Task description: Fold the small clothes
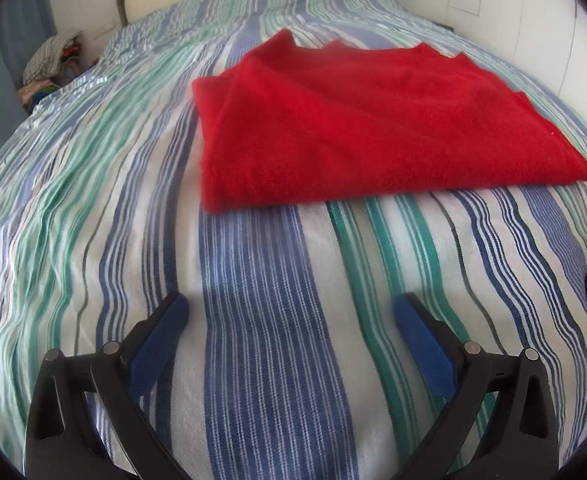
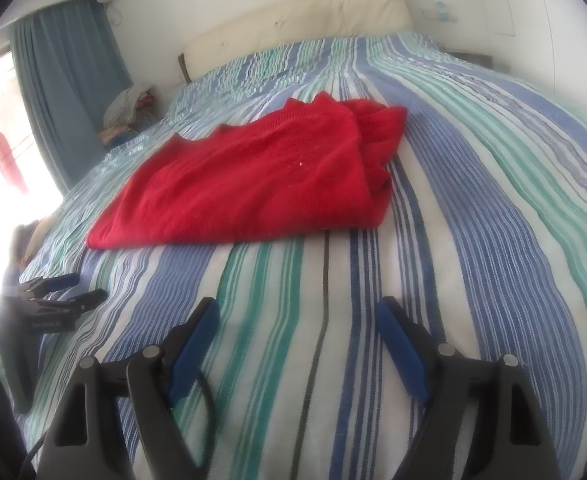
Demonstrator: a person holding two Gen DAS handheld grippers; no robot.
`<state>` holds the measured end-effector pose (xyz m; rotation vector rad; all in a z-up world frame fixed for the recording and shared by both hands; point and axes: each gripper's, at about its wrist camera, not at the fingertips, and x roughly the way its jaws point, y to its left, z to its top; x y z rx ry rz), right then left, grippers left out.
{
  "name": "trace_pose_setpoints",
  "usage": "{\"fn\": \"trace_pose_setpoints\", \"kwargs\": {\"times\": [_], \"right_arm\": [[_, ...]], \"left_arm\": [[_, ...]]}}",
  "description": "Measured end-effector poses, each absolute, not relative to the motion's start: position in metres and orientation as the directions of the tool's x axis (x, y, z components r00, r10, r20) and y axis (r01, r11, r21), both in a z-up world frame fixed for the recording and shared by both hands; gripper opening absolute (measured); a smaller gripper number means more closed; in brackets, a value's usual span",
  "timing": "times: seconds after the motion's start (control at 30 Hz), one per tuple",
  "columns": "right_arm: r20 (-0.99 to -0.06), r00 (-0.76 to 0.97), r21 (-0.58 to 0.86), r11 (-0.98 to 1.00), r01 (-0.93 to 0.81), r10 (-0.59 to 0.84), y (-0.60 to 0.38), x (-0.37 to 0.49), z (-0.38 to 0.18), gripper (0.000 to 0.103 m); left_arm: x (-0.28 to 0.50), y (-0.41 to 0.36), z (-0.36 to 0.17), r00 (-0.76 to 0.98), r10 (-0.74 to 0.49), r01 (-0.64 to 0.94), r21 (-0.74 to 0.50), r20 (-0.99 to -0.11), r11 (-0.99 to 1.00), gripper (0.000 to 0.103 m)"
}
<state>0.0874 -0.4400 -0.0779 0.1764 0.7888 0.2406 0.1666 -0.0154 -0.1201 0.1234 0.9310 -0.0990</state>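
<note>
My left gripper (image 1: 289,312) and right gripper (image 2: 295,316) both gape wide, holding nothing, striped bedspread (image 1: 253,280) between them and the folded red sweater (image 1: 365,128) mid-frame.

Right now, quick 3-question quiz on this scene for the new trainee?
1. True or false: the left gripper is shut on the red garment.
2. Multiple choice: the garment lies on A) a bare wooden table, B) a striped bedspread, C) a chair.
3. Fill in: the right gripper has its jaws ____ and holds nothing.

Key: 1 false, both grippers sit short of the garment, apart from it; 2 B; 3 open.
</note>
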Motion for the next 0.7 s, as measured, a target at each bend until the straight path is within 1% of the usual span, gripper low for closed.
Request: {"fn": "trace_pose_setpoints", "kwargs": {"times": [0.7], "right_arm": [[-0.676, 0.681, 0.250, 0.957, -0.147, 0.282, -0.4407, 0.0869, -0.0773, 0.080]], "left_arm": [[0.1664, -0.0153, -0.1200, 0.593, -0.031, 0.138, 0.063, -0.805, 0.988, 0.103]]}}
